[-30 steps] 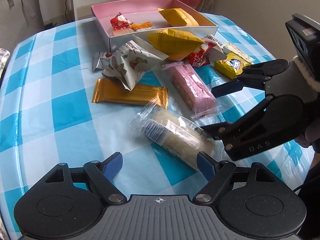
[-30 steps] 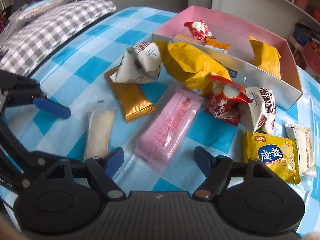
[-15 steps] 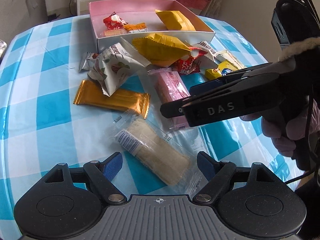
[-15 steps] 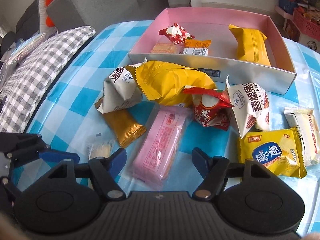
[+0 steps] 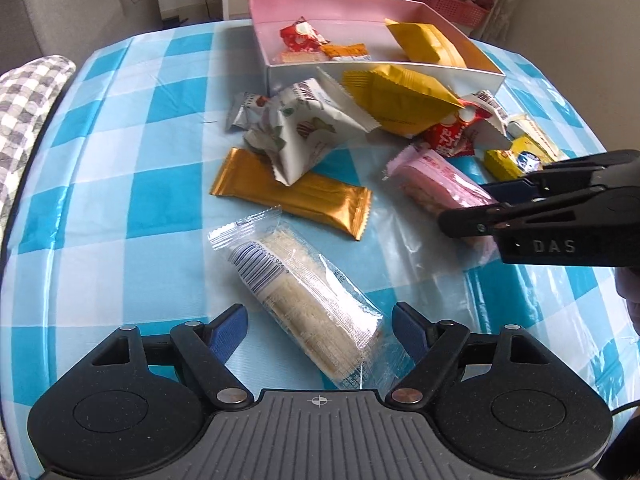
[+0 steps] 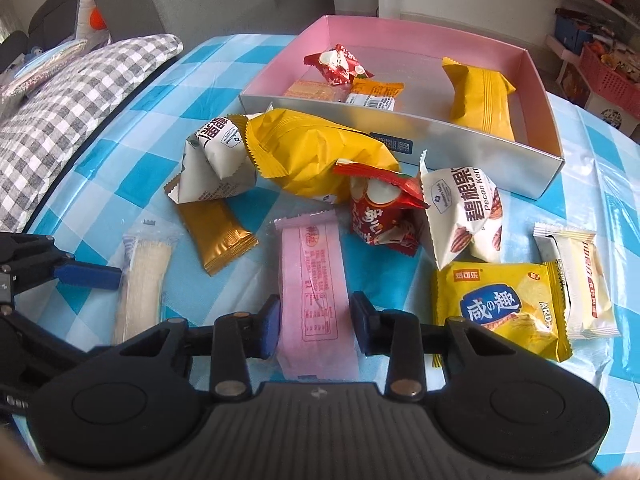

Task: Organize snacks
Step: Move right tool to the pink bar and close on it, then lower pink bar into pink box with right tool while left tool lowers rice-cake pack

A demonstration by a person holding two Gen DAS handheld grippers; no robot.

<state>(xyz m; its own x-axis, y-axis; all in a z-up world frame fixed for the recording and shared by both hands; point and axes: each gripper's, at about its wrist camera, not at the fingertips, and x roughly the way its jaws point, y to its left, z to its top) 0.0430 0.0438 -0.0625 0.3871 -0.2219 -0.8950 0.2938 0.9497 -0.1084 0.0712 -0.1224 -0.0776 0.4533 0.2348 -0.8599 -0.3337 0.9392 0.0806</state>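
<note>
A pink box [image 5: 460, 20] at the far side of the table holds a few snacks. Loose snacks lie in front of it. My left gripper [image 5: 320, 330] is open, with a clear-wrapped white cake [image 5: 308, 300] lying between its fingers on the cloth. My right gripper [image 6: 314, 326] has closed in around the near end of a pink wafer pack [image 6: 314, 280]; its pads sit against or very near the pack's sides. The right gripper also shows in the left wrist view [image 5: 520, 216], over the pink pack [image 5: 440, 188].
On the blue checked tablecloth [image 5: 120, 200] lie a gold bar [image 5: 292, 196], a white pouch [image 5: 304, 136], a big yellow bag [image 6: 316, 156], a red pack [image 6: 380, 208], a pecan pouch [image 6: 464, 208] and a yellow biscuit pack [image 6: 496, 304]. A checked cushion [image 6: 60, 112] lies beyond the left edge.
My right gripper has moved down over the pink pack and its fingers have narrowed around it. My left gripper has come closer to the white cake, still open.
</note>
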